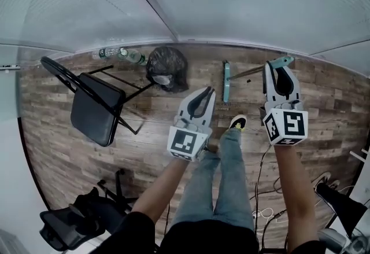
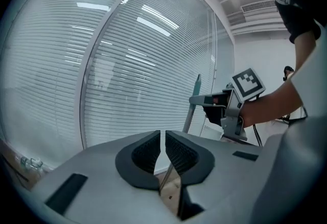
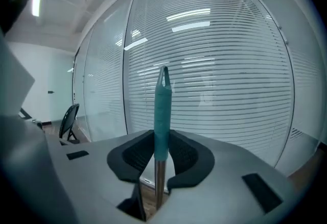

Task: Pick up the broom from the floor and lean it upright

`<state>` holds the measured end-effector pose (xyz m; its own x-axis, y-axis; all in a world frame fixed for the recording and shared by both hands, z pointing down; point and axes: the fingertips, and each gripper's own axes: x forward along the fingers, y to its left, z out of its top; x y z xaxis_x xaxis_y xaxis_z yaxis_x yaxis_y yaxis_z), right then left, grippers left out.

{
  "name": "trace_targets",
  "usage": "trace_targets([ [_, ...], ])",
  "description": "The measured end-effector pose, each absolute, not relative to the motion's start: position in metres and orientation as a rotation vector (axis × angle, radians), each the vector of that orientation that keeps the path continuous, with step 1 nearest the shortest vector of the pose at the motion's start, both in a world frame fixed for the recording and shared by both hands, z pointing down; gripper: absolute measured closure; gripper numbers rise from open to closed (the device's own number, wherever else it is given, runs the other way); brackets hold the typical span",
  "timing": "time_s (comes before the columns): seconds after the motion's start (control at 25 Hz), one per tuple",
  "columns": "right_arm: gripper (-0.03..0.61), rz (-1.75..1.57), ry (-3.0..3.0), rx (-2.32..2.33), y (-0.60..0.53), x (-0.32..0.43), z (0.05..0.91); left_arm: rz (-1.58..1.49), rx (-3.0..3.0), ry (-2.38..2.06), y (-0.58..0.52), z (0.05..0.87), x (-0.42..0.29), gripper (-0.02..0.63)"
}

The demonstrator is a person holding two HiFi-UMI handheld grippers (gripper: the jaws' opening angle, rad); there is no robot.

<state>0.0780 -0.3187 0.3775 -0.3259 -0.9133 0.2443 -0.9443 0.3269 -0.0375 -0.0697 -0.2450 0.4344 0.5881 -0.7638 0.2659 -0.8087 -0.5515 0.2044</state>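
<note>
A person in a black short-sleeved top (image 1: 191,239), blue jeans (image 1: 228,180) and a shoe (image 1: 238,122) with a yellow and white toe. The left gripper (image 1: 206,92) and right gripper (image 1: 274,66) are alike: smooth, pale grey, wedge-shaped shells that narrow toward the tip. Each has black fingers (image 2: 143,154) with finely ridged inner faces, curved round a teardrop-shaped opening. Small black rectangular slots mark each shell's top. At the rear, each carries a white cube (image 1: 185,143) printed with black square markers.

Teal-handled broom (image 3: 162,110), near upright
</note>
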Motion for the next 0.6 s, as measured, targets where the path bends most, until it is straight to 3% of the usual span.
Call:
trace_targets([
  [0.4,0.48,0.203,-2.702,1.13,-0.376,0.049,0.38,0.486,2.546,-1.104,-0.308,0.472,0.027,0.566],
  [0.48,0.48,0.202,-2.773,1.01,-0.392,0.053,0.383,0.486,2.535,-1.067,-0.331,0.487,0.049,0.51],
  [0.52,0.48,0.202,-2.806,0.944,-0.397,0.054,0.387,0.474,2.522,-1.044,-0.343,0.494,0.058,0.424],
  [0.56,0.48,0.21,-2.835,0.878,-0.4,0.055,0.39,0.463,2.509,-1.031,-0.354,0.501,0.065,0.382],
  [0.6,0.48,0.227,-2.863,0.821,-0.404,0.056,0.392,0.461,2.503,-1.028,-0.365,0.508,0.071,0.377],
])
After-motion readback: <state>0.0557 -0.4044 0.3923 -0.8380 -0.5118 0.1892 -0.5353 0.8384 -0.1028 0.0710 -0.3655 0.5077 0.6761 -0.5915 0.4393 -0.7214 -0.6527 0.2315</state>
